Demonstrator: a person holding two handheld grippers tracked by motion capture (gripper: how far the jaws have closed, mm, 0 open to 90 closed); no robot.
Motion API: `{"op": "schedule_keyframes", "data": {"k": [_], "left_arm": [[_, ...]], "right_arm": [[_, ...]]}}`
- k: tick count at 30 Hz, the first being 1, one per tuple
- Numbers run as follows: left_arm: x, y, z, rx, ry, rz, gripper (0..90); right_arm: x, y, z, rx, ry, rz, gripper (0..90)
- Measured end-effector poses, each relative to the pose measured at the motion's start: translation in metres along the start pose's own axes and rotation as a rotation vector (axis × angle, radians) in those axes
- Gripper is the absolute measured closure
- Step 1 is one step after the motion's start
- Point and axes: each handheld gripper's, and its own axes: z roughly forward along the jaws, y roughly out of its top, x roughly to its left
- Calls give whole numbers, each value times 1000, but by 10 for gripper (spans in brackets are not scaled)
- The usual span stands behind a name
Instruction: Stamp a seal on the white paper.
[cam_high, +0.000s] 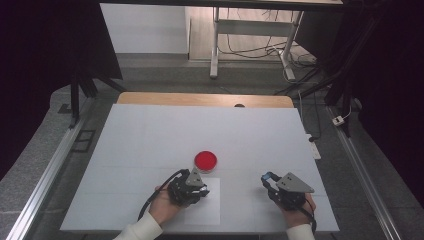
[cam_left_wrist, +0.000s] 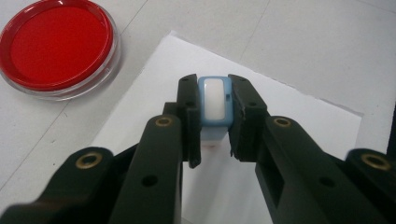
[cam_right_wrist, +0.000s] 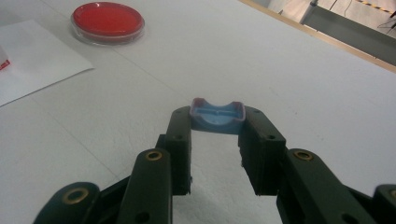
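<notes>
The left gripper (cam_left_wrist: 214, 114) is clamped on a small light-blue plastic stamp with a white top (cam_left_wrist: 214, 100), held over the white paper sheet (cam_left_wrist: 289, 116) near the desk's front edge. The round red ink pad in its clear dish (cam_high: 205, 160) lies just beyond. The right gripper (cam_right_wrist: 216, 135) pinches a light-blue plastic cap (cam_right_wrist: 217, 116) above bare white desk (cam_high: 150, 135), with open surface toward the far edge.
</notes>
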Motion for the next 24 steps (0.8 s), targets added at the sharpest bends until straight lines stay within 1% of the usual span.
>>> {"op": "schedule_keyframes", "data": {"k": [5, 8, 9, 13, 18, 24], "left_arm": [[0, 0, -1, -8, -2, -5, 758], [3, 1, -4, -24, -17, -31, 757], [3, 1, -4, -23, -23, -40, 756], [5, 1, -5, -29, -37, -57, 755], [7, 2, -10, -57, -42, -71, 754], [7, 5, -22, -95, -36, -73, 754]], "right_arm": [[0, 0, 0, 0, -2, 0, 649], [-1, 0, -1, 1, -1, 3, 649], [-1, 0, -1, -2, 0, 2, 649], [-2, 0, -1, 1, -1, 1, 649], [-2, 0, -1, 0, -2, 2, 648], [-1, 0, -1, 1, -2, 0, 648]]}}
